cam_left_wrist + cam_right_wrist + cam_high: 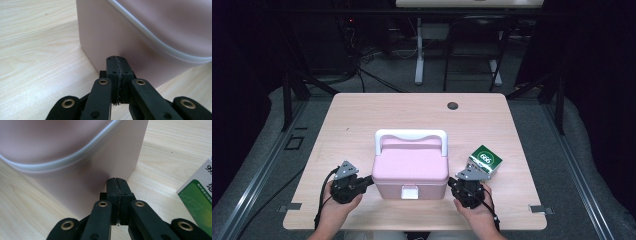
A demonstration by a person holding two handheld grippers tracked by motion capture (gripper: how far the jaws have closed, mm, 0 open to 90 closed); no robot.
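Observation:
A pink lidded box (410, 170) with a white handle (411, 135) and a white front latch (410, 192) sits near the table's front edge. My left gripper (371, 179) is shut, its tips pressed against the box's lower left side; in the left gripper view the joined tips (116, 60) meet the pink wall (120, 32). My right gripper (451, 182) is shut too, its tips against the box's lower right side (82, 177), shown close up as my right gripper (116, 181). A green and white carton (484, 161) lies just right of the box, also the carton (200, 195).
The wooden table (362, 115) has open room behind and to the left of the box. A dark round grommet (453, 105) sits near the back edge. Desk legs and cables stand on the floor beyond the table.

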